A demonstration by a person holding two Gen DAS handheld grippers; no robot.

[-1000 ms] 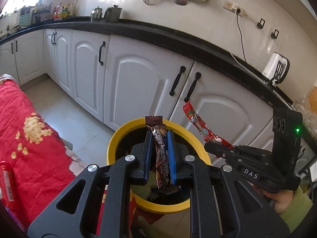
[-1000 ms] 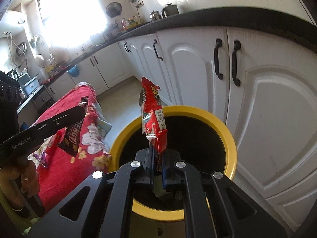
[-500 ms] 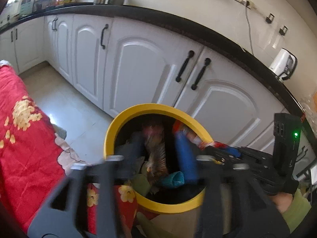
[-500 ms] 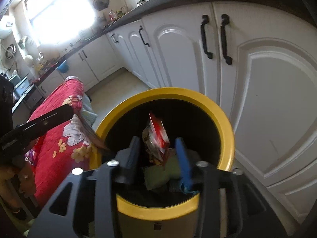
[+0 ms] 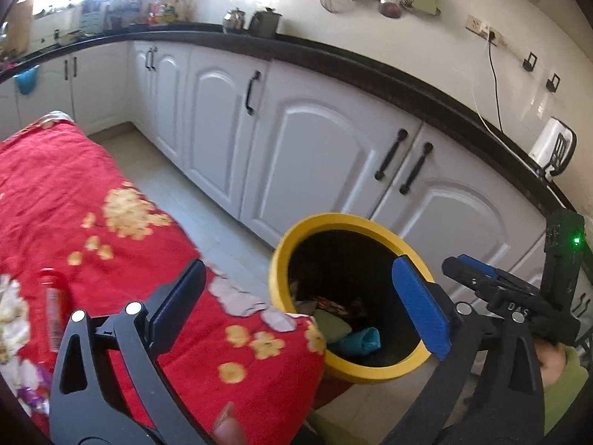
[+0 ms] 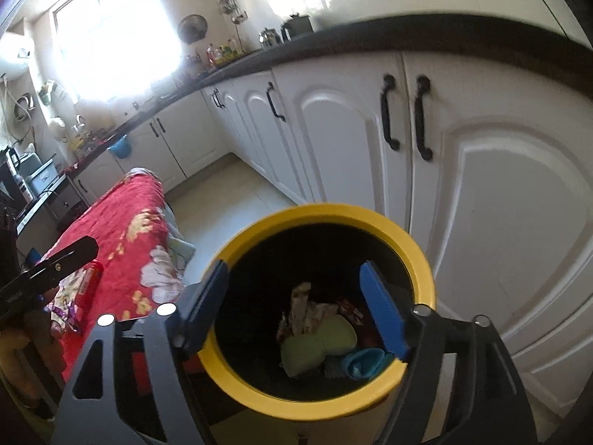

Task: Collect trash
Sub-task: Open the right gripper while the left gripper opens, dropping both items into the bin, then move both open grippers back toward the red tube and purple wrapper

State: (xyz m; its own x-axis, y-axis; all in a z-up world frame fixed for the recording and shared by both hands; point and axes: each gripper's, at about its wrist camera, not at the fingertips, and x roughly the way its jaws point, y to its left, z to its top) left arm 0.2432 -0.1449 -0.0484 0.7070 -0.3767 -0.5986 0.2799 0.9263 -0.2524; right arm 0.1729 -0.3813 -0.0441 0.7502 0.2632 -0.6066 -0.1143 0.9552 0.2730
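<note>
change: 1 s ago each gripper pinched a wrapper over the yellow trash bin (image 6: 422, 270), chocolate-bar wrapper in the left, red snack wrapper in the right. Both are now released and both grippers are empty.
left gripper (image 5: 300, 304): jaws spread wide, nothing between them. It has swung off the bin toward the desk side; the bin sits under its right finger only.
right gripper (image 6: 302, 306): jaws wide apart, nothing held, centred over the bin mouth and looking straight down into it.
dropped wrappers (image 6: 315, 306): lying inside the bin on the pile, just behind the pale green wad (image 6: 318, 345) and the teal piece (image 6: 365, 361). Which wrapper is which is hard to tell at this blur.
meaning: this pair's deposit looks done; judged next step is another pick-up.
remaining trash: red tube-like packet (image 5: 52, 307) on the red floral cloth (image 5: 74, 185) covering the desk, left of the bin and just past the left gripper's left finger. Also a crumpled purple-and-white wrapper (image 5: 31, 393) at the cloth's near-left edge, farther from the bin.
reach: left gripper is nearer both items; right gripper is well apart from them, with the bin between.
risk: cloth is soft and may bunch up under a pinch.
</note>
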